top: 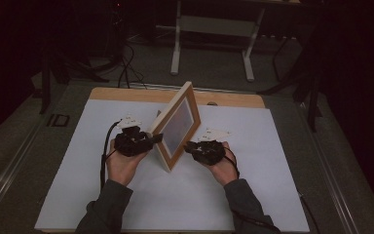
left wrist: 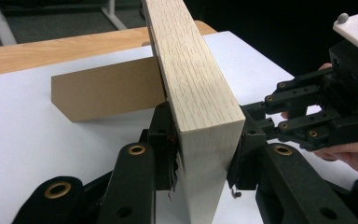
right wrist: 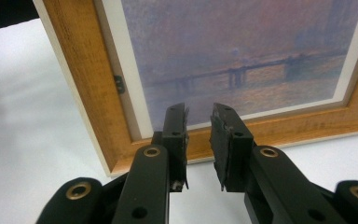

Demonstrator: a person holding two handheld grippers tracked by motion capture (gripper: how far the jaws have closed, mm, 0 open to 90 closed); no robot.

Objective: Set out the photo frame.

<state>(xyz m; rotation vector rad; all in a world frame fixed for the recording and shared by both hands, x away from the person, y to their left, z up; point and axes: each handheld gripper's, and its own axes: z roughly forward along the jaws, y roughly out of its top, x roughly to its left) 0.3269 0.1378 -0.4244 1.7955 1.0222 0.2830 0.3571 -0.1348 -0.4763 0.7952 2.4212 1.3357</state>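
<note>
Left gripper (left wrist: 200,163) clamps the wooden picture frame's (top: 175,126) side edge, standing mid-worktop (top: 253,195) near the back edge, probably on its easel back (left wrist: 107,93); right gripper (right wrist: 198,140), narrowly open before the glass, should steady without pushing.

Dim room, grey floor (top: 214,68), white-legged stand (top: 213,29) behind a white-topped wooden table (top: 253,195).

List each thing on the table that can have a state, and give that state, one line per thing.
picture frame: standing on its edge, tilted, clamped at one side.
cardboard stand: folded out behind the frame.
left gripper: shut on the frame's edge.
right gripper: open, holding nothing, close in front of the frame.
</note>
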